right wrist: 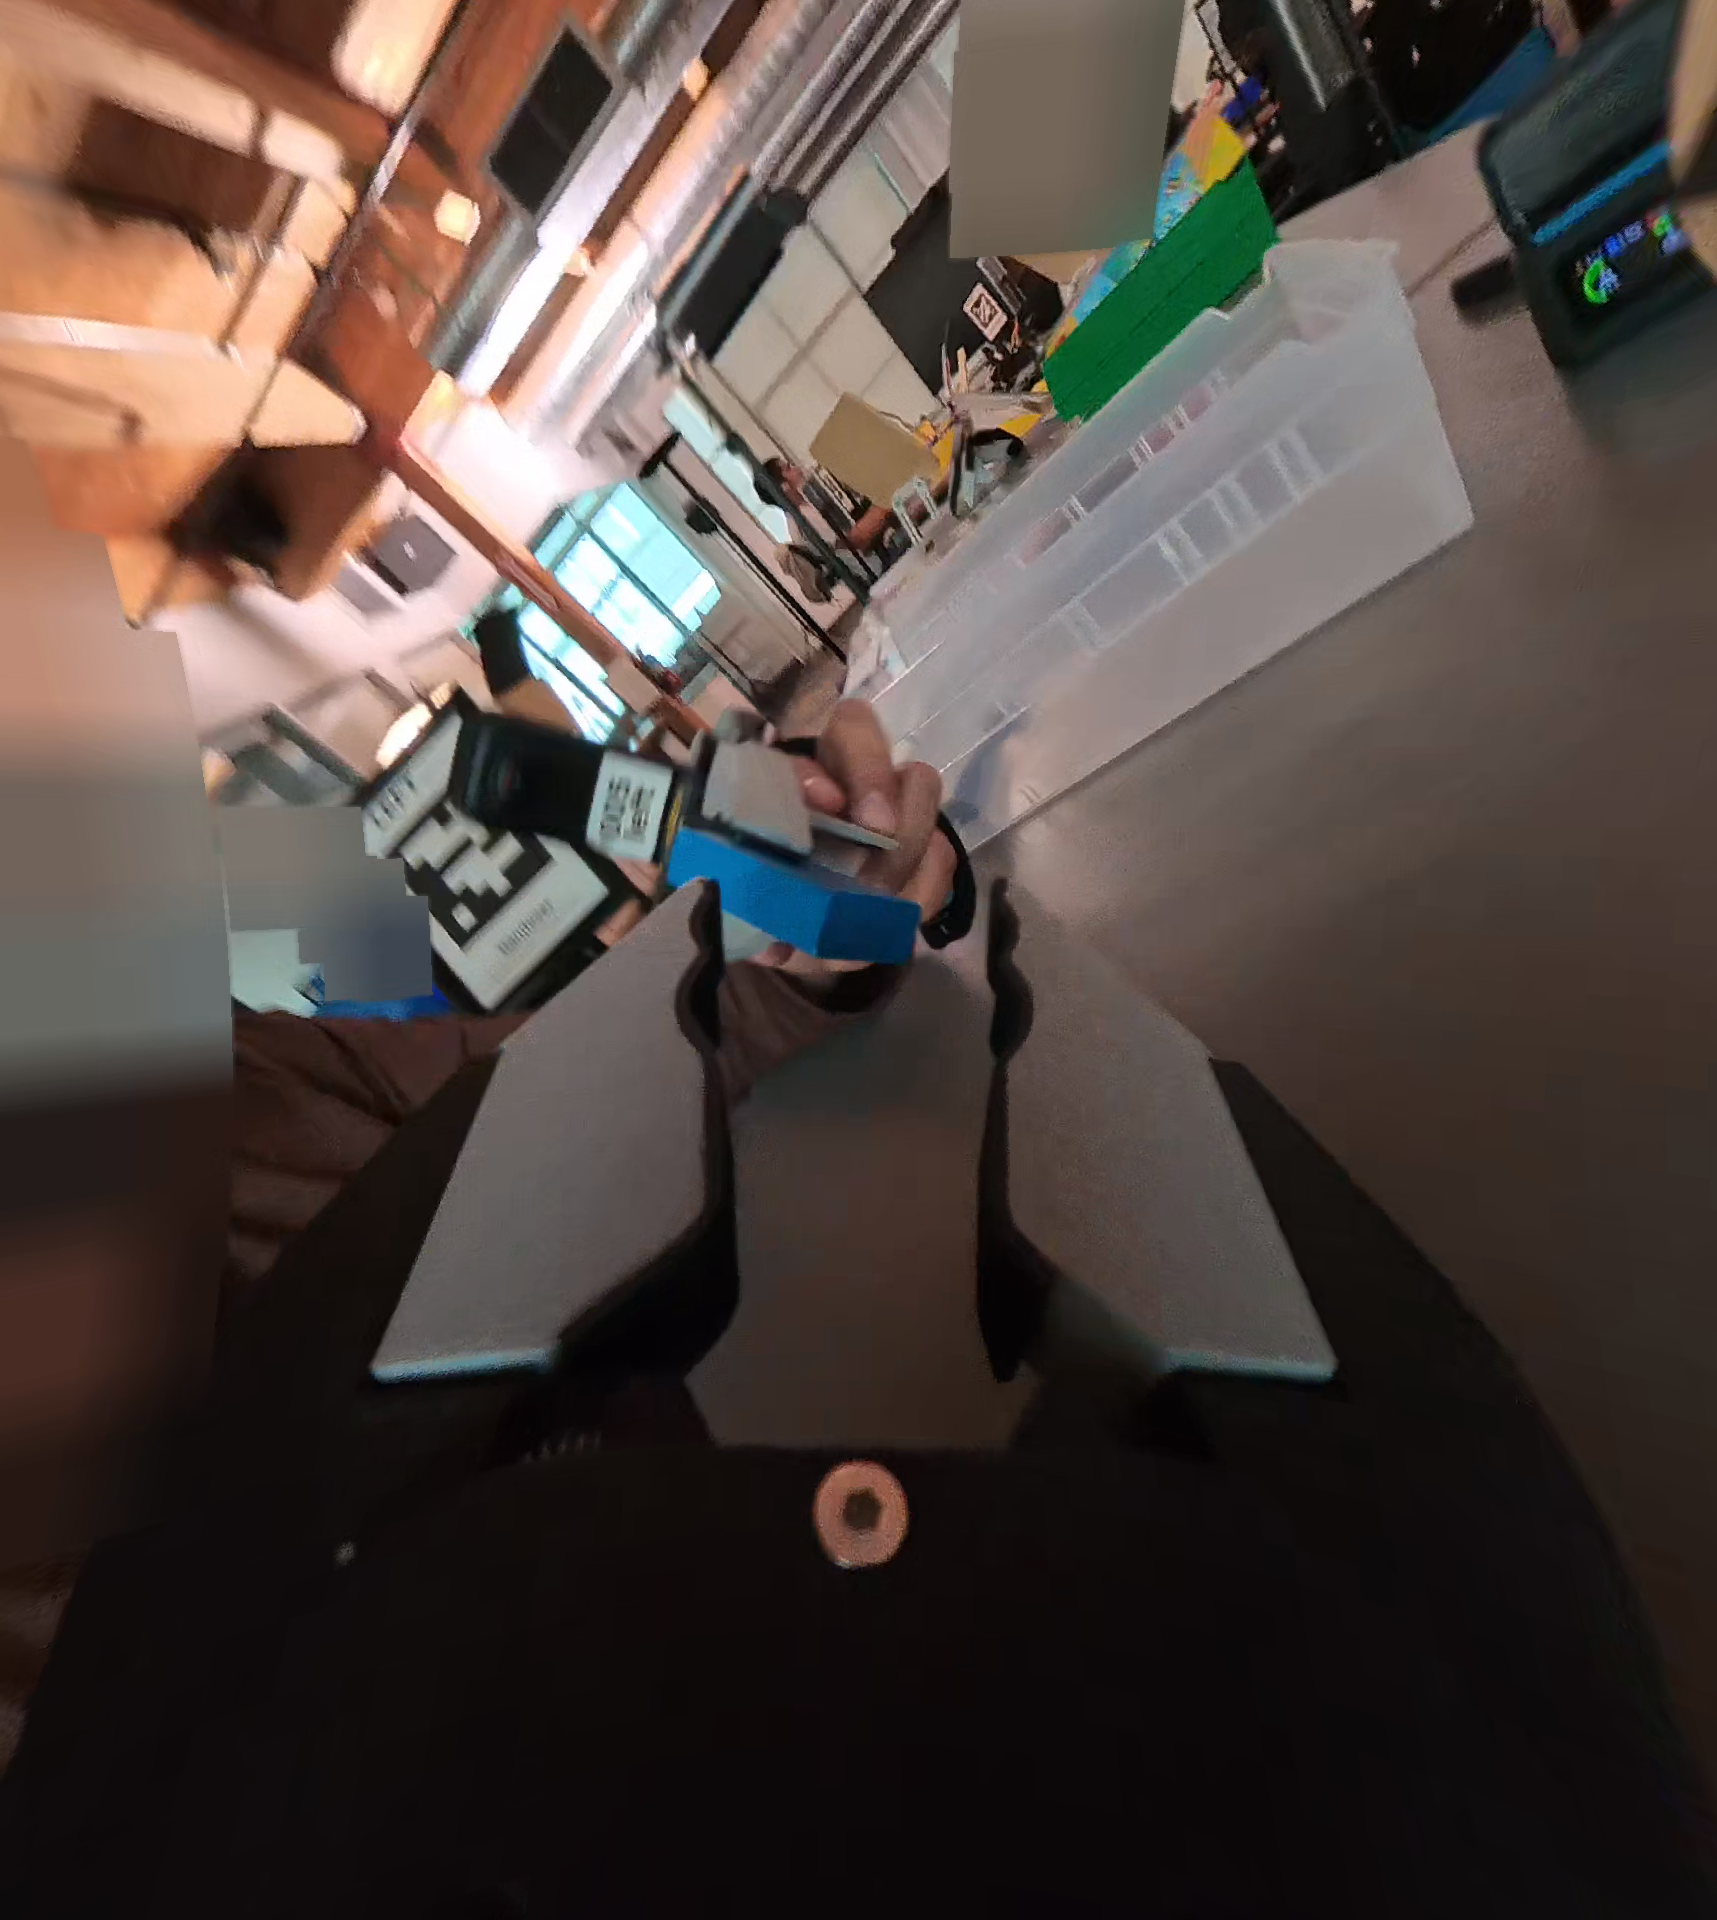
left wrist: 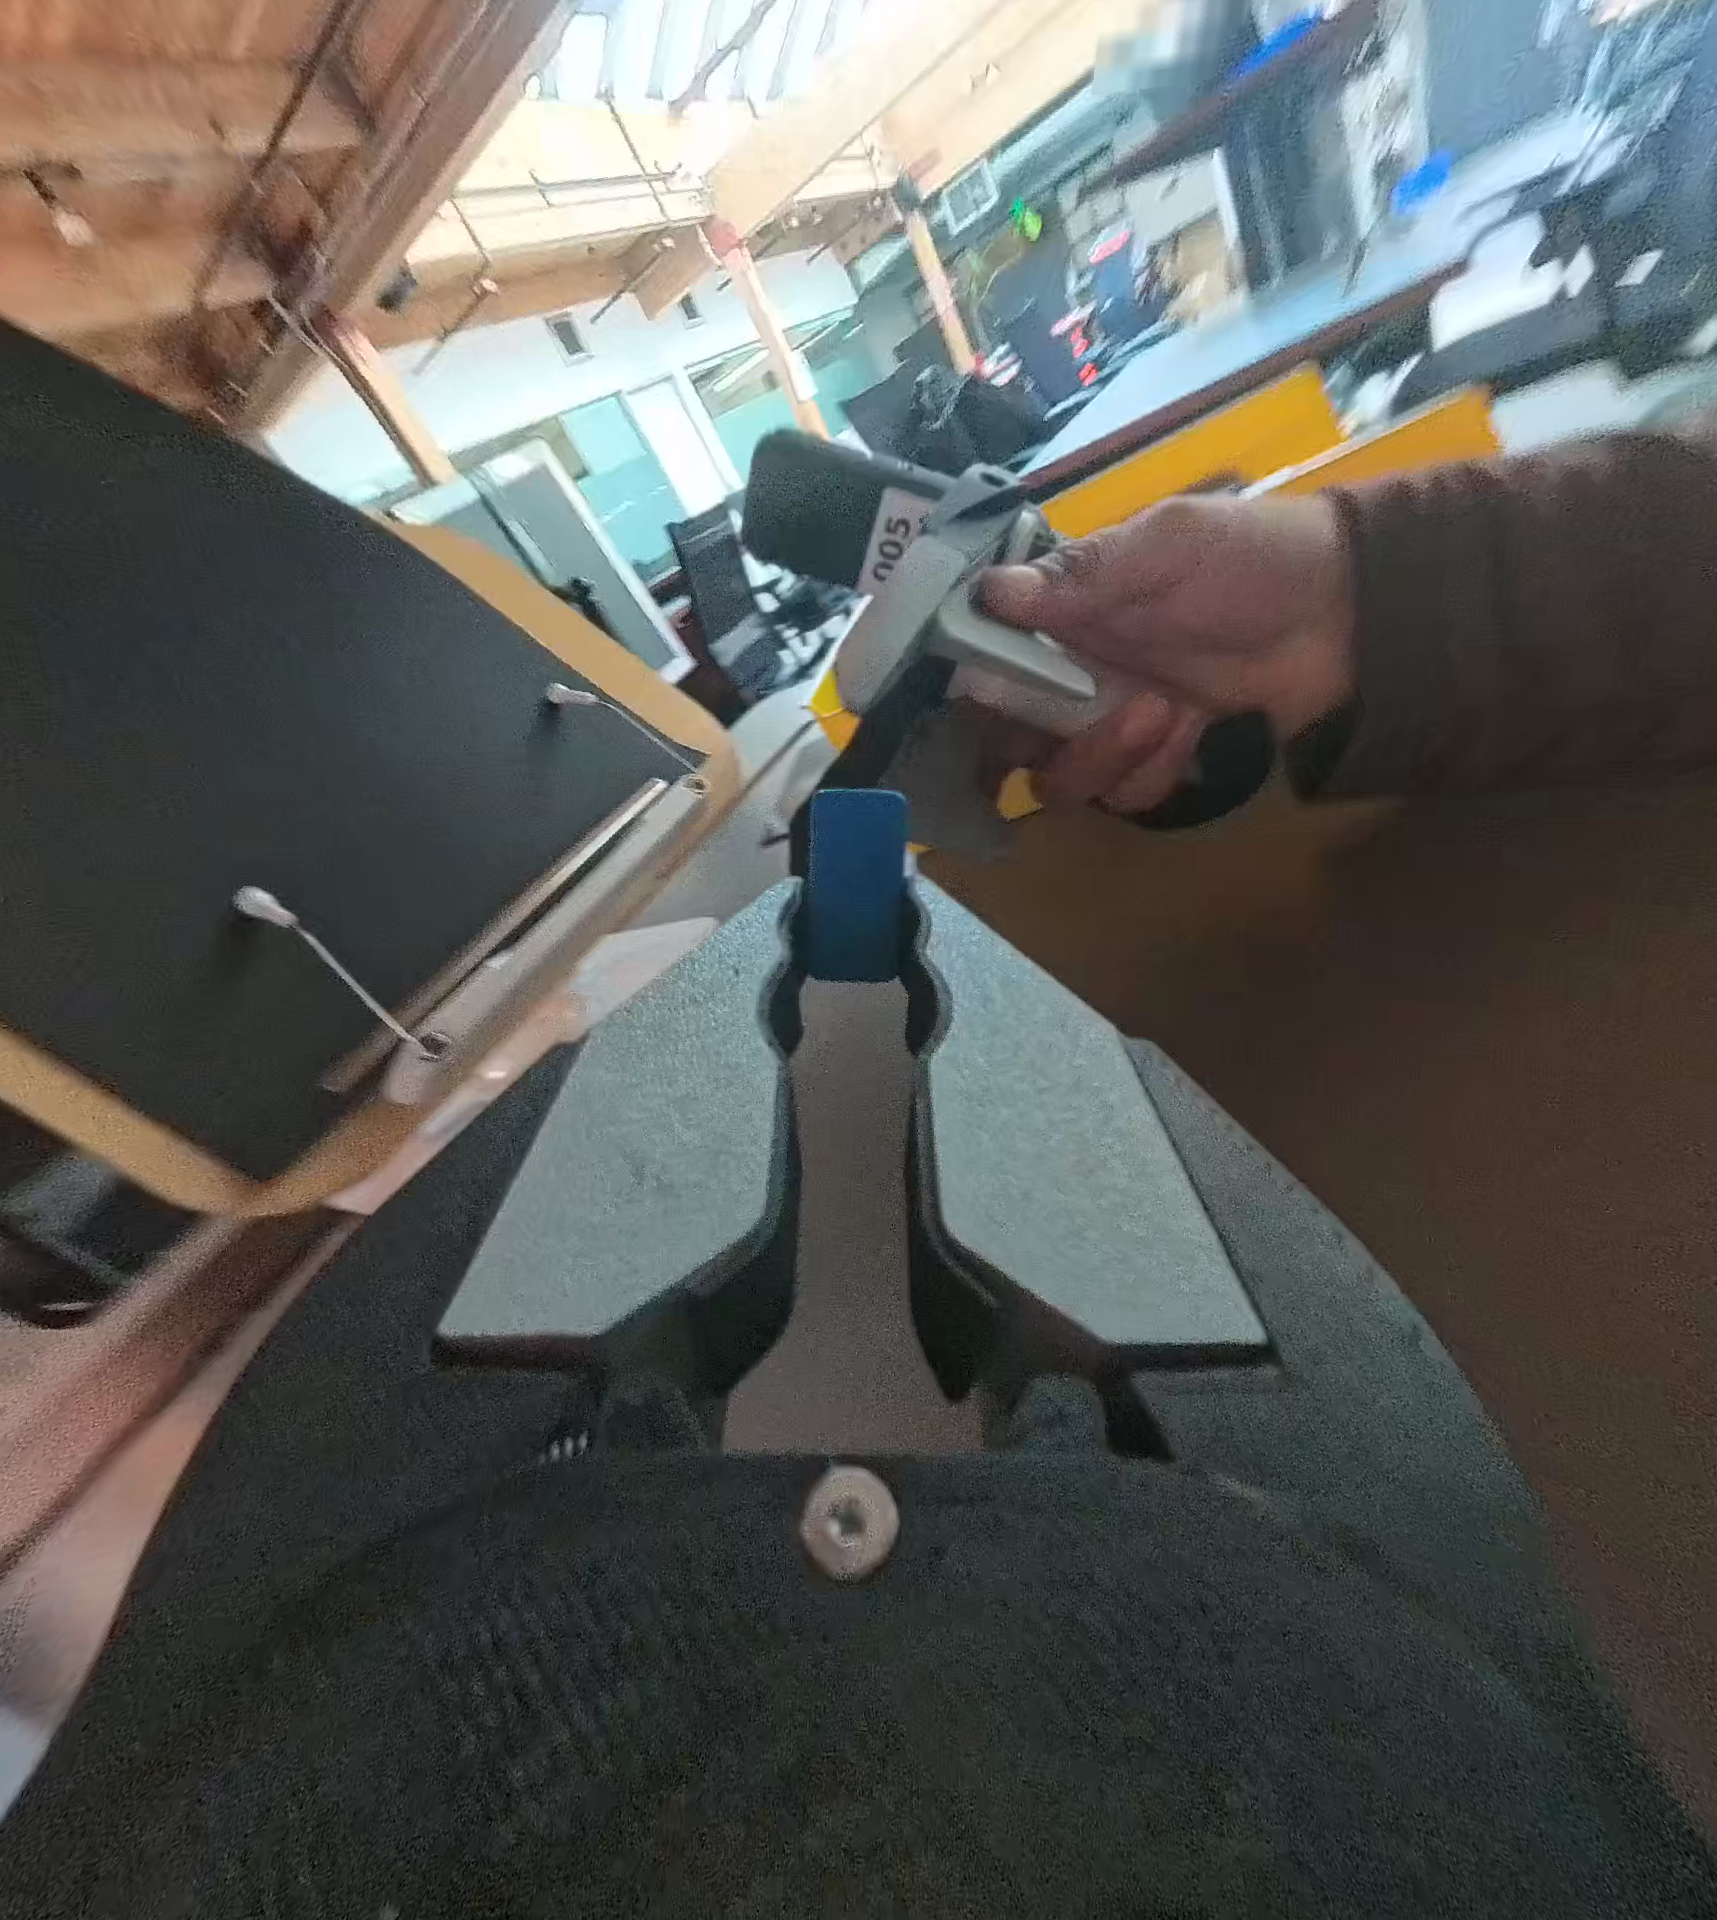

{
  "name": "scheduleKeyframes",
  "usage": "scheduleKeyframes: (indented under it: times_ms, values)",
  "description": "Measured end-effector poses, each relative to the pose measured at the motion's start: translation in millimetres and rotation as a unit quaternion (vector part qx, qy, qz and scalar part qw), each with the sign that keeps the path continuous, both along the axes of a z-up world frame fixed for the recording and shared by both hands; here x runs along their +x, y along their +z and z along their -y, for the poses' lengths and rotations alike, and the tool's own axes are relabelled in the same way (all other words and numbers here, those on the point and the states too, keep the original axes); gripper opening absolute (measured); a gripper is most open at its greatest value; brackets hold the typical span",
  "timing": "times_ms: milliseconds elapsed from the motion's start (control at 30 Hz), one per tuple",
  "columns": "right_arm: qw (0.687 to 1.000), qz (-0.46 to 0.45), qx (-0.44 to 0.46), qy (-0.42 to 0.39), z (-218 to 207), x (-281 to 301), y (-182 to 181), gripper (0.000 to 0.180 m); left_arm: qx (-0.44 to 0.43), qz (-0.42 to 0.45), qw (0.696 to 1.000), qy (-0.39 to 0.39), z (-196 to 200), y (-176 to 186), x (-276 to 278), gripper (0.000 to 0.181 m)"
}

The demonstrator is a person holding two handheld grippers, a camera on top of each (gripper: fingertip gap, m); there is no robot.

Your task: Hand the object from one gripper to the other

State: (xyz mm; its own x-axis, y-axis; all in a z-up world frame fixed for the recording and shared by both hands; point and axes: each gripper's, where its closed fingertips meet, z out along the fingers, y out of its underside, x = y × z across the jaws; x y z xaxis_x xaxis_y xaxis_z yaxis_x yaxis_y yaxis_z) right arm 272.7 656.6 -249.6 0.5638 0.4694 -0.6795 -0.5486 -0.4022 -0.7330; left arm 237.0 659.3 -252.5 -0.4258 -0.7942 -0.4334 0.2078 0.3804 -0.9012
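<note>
In the left wrist view my left gripper (left wrist: 852, 935) is shut on a blue rectangular block (left wrist: 854, 894), which stands up between the fingertips. Behind it a hand (left wrist: 1186, 634) holds the right gripper's body (left wrist: 921, 566), tilted down toward the block. In the right wrist view my right gripper (right wrist: 849, 914) is open and empty. The blue block (right wrist: 802, 904) lies crosswise just at its fingertips, close to the left fingertip (right wrist: 698, 914). The left gripper (right wrist: 760, 821) grips the block's far end, a hand (right wrist: 885, 800) behind it.
A black board with a wooden rim (left wrist: 210, 727) stands close on the left. The brown table (left wrist: 1456, 1143) spreads to the right. A clear plastic bin (right wrist: 1197, 520), green plates (right wrist: 1166, 291) and a dark device with a lit display (right wrist: 1602, 239) sit on the grey table (right wrist: 1456, 831).
</note>
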Motion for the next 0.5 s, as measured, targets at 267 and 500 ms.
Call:
scheduleKeyframes:
  times_ms: [267,500]
  values:
    - [0.979,0.194,0.051,0.049,3.6,-45.1,-2.3,0.041,-0.225,-0.097,0.960,-0.135,2.7,14.9,-10.0,0.012]
    - [0.973,0.220,0.049,0.054,5.1,-47.9,-6.8,0.018,-0.229,-0.103,0.957,-0.142,9.7,12.6,-9.1,0.012]
